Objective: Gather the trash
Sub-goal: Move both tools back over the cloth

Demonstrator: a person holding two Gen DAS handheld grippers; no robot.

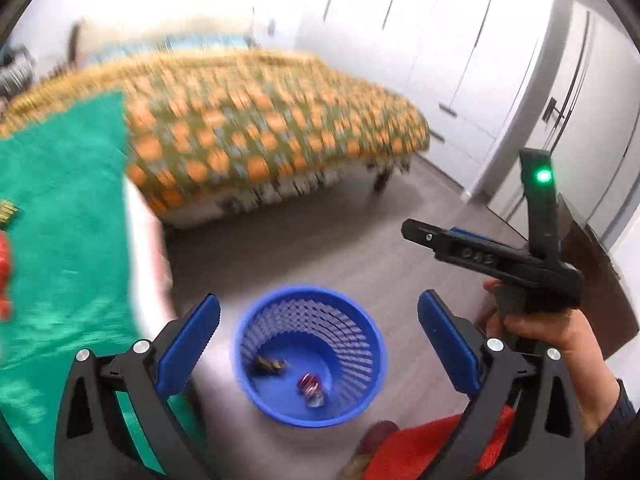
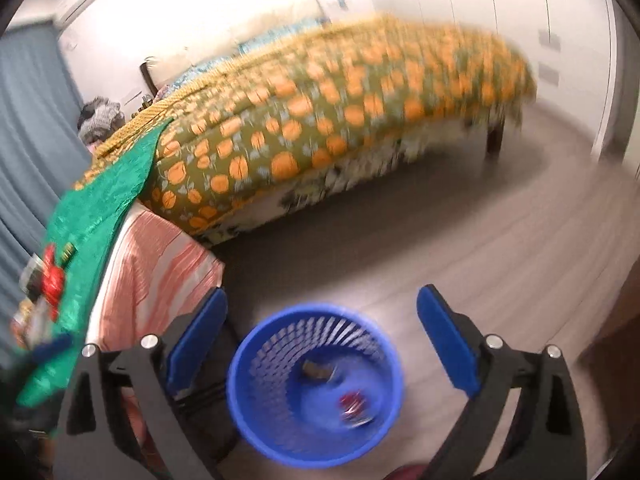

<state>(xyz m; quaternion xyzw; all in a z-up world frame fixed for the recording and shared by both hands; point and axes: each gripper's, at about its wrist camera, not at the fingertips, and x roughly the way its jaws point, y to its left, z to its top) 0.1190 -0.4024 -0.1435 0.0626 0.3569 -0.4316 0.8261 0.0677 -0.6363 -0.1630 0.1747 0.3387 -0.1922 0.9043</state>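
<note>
A blue mesh waste basket (image 1: 248,340) stands on the floor below both grippers; it also shows in the right wrist view (image 2: 256,432). Inside lie a red wrapper (image 1: 309,385) and a dark wrapper (image 1: 269,365). My left gripper (image 1: 319,340) is open and empty above the basket. My right gripper (image 2: 322,332) is open and empty above it too; its body shows at the right of the left wrist view. More trash, red (image 2: 53,280) and yellow-green (image 2: 67,253), lies on a green cloth (image 2: 100,208) at the left.
A bed with an orange-patterned cover (image 1: 256,120) fills the middle. White wardrobe doors (image 1: 460,60) stand at the right. A striped pink cloth (image 2: 160,264) hangs under the green cloth. Grey wooden floor (image 2: 480,240) lies between bed and basket.
</note>
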